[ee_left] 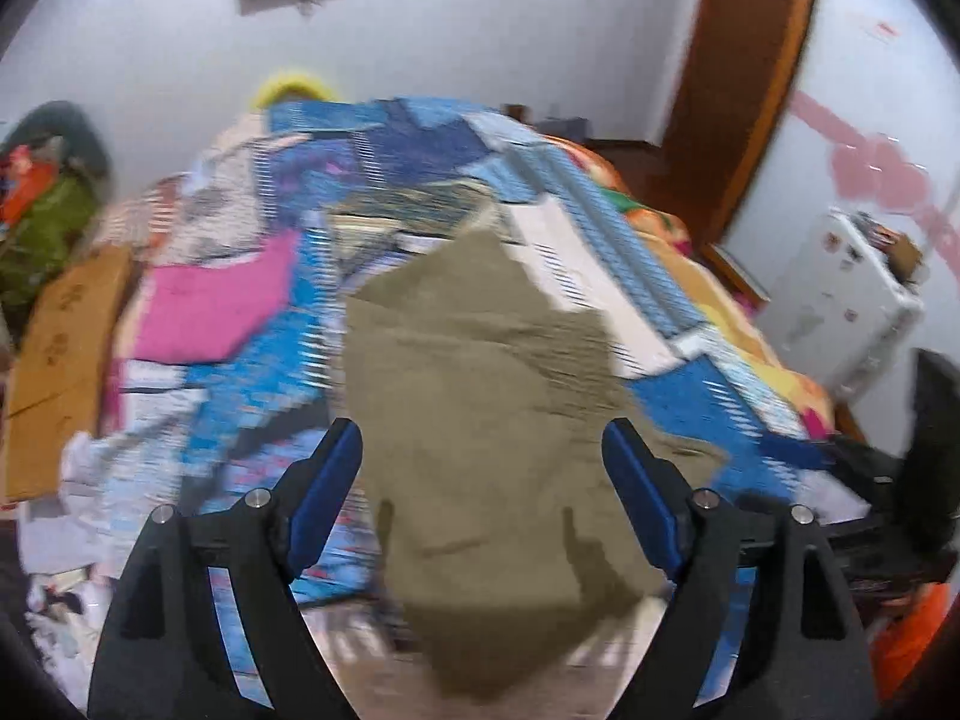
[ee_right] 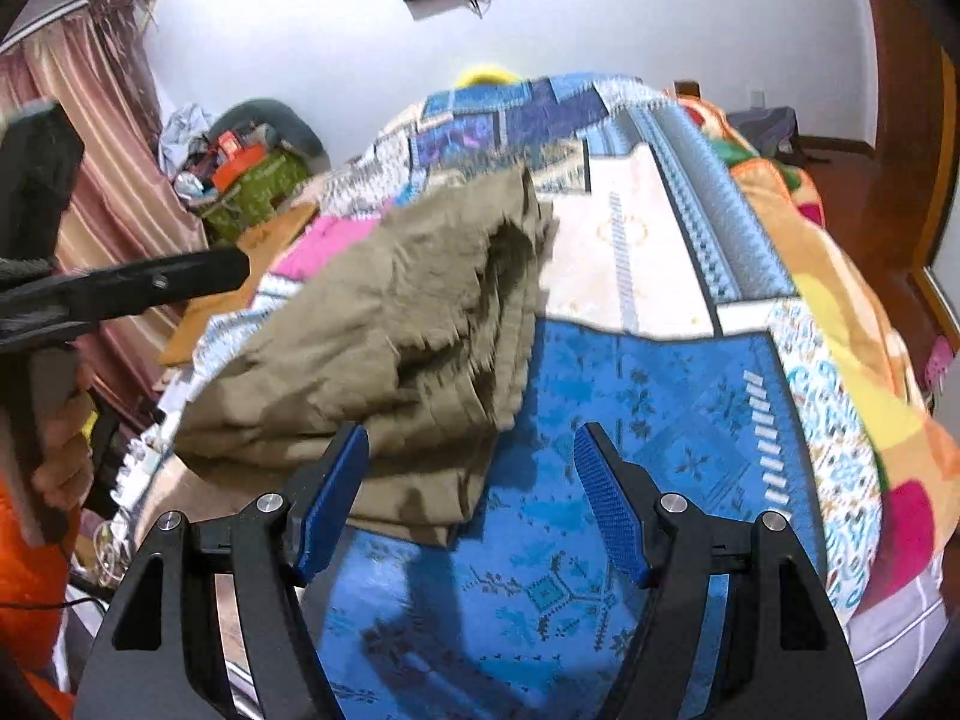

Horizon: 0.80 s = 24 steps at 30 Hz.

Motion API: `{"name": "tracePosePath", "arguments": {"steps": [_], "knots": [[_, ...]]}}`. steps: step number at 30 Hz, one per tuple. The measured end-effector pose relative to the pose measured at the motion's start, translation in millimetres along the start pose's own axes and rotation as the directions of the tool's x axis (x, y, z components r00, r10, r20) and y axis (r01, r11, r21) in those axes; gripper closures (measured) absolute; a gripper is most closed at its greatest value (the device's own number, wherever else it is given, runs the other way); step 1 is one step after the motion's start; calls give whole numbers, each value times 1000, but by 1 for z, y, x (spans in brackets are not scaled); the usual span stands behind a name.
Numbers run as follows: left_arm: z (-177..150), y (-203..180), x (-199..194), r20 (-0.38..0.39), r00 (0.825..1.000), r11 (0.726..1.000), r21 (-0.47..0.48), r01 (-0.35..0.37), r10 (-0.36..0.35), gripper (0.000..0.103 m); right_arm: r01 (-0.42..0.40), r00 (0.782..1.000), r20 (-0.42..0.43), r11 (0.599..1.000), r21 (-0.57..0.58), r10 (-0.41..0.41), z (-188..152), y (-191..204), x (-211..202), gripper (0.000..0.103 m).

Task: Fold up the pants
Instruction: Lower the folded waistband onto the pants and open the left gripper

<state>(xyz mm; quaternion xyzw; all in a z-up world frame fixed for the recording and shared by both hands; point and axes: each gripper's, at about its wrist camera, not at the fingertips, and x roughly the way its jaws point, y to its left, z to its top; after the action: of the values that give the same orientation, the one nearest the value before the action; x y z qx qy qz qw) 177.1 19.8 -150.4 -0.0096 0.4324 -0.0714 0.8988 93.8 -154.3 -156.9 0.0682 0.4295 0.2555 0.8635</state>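
Observation:
Olive-khaki pants [ee_left: 480,390] lie bunched in folded layers on a blue patchwork quilt [ee_left: 252,360]. In the left wrist view my left gripper [ee_left: 482,429] hovers over their near end. It is open, its blue pads wide apart on either side of the cloth without pressing it. In the right wrist view the pants [ee_right: 390,330] form a stacked heap left of centre on the quilt [ee_right: 660,396]. My right gripper [ee_right: 473,429] is open over the heap's near right edge, its left pad beside the cloth. The left gripper's black finger [ee_right: 180,279] shows at the left, held by a hand [ee_right: 60,450].
A flat cardboard sheet [ee_left: 60,360] lies off the bed's left side, with a green bag [ee_right: 258,192] and a curtain [ee_right: 108,150] behind. An orange flowered blanket [ee_right: 840,300] covers the bed's right side. A white box [ee_left: 840,300] and a wooden door frame [ee_left: 750,60] stand to the right.

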Motion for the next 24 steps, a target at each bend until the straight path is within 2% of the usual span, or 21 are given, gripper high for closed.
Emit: {"name": "tracePosePath", "arguments": {"steps": [5,9,12,16,21,24], "knots": [[8,44,7,-5,997,995,-55,-82,81,20,-71,997,44,997,32,70,19,6,0,34],[19,68,24,-23,989,988,-47,-147,146,20,-56,998,35,998,18,55,26,10,16,34],[29,77,44,-43,986,986,-38,-161,160,21,-37,999,-4,999,21,37,23,9,35,34],[46,86,77,-78,987,989,-40,-145,142,20,-23,997,-74,999,39,26,9,2,59,32],[65,85,129,-152,984,995,-17,-100,97,20,-48,997,-65,996,70,52,5,-7,57,28],[72,82,165,-229,972,999,-1,-52,51,20,-44,997,-65,997,59,48,6,-5,56,28]]}}
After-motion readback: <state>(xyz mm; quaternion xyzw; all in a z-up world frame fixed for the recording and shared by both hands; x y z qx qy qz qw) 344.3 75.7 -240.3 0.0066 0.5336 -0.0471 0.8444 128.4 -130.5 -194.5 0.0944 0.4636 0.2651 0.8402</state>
